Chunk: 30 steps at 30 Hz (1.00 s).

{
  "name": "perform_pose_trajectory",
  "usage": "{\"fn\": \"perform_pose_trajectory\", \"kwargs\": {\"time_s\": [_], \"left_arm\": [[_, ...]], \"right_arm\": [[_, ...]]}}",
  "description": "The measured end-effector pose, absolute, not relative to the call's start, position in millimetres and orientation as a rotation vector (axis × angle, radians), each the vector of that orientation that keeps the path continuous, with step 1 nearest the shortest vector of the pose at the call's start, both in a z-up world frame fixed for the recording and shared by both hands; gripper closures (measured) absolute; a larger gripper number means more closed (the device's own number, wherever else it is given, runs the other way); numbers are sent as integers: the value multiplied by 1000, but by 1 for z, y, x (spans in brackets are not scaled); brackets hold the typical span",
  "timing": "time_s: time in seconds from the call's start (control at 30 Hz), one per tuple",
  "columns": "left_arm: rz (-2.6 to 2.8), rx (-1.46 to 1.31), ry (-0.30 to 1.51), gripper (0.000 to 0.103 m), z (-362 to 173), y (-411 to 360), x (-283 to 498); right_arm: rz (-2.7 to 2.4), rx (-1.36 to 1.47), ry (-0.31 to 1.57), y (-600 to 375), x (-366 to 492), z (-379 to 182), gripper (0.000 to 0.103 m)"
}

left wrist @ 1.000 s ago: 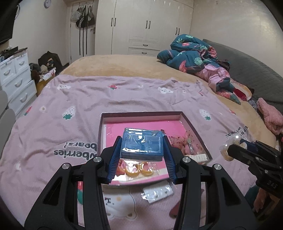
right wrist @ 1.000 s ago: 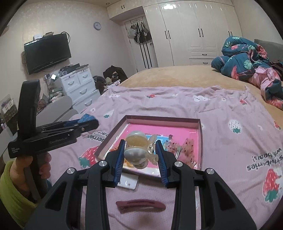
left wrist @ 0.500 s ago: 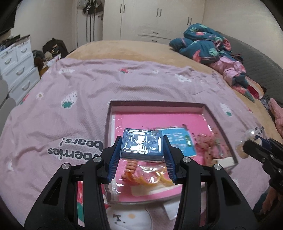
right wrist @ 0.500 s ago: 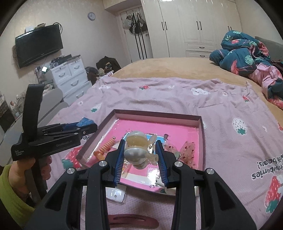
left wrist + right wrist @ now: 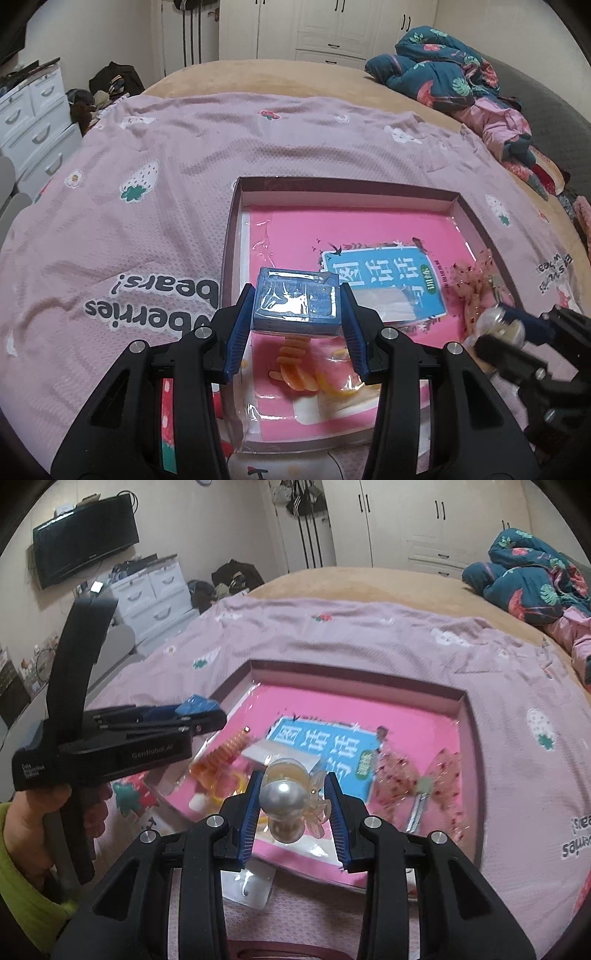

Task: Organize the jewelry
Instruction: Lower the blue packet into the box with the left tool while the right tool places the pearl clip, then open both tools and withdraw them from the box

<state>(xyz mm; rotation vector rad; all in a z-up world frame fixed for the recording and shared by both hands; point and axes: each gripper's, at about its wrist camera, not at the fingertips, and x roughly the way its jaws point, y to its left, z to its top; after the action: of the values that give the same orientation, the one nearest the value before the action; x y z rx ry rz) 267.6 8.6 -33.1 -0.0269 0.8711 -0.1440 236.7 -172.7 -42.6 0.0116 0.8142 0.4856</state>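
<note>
Left gripper (image 5: 297, 314) clamps a blue box (image 5: 295, 303) over the tray (image 5: 343, 184)'s 7 o'clock corner; right gripper (image 5: 291, 805) pinches a pearl clip (image 5: 284, 794) at 6 o'clock.

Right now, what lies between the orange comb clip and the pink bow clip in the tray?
In the right wrist view, the blue printed card lies between the orange comb-shaped hair clip and the sheer pink bow clip, on the pink tray floor.

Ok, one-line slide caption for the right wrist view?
Right gripper holds a pearl hair clip over the pink tray; left gripper carries a blue box.
</note>
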Motion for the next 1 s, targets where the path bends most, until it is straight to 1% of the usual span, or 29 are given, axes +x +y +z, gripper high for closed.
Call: {"fn": "perform_pose_trajectory", "kwargs": {"time_s": [0.23, 0.53, 0.63, 0.7, 0.73, 0.8, 0.93, 1.0], "left_arm": [[-149, -28, 888, 66, -39, 6, 271], [-152, -14, 908, 66, -45, 2, 272], [-156, -6, 912, 66, -46, 1, 272], [-155, 5, 908, 65, -45, 0, 271], [-155, 6, 905, 63, -44, -1, 270], [-154, 9, 897, 53, -41, -1, 267], [-156, 10, 877, 46, -32, -2, 261], [-159, 3, 863, 40, -26, -1, 257]], "right_arm": [[484, 4, 857, -166, 237, -62, 70], [484, 9, 900, -162, 231, -73, 70], [485, 27, 899, -164, 227, -71, 67], [483, 34, 888, -167, 224, -67, 59], [478, 36, 879, -169, 221, -64, 58], [473, 47, 867, -173, 217, -59, 52], [449, 76, 823, -187, 204, -43, 41], [426, 92, 777, -196, 194, -30, 28]]}}
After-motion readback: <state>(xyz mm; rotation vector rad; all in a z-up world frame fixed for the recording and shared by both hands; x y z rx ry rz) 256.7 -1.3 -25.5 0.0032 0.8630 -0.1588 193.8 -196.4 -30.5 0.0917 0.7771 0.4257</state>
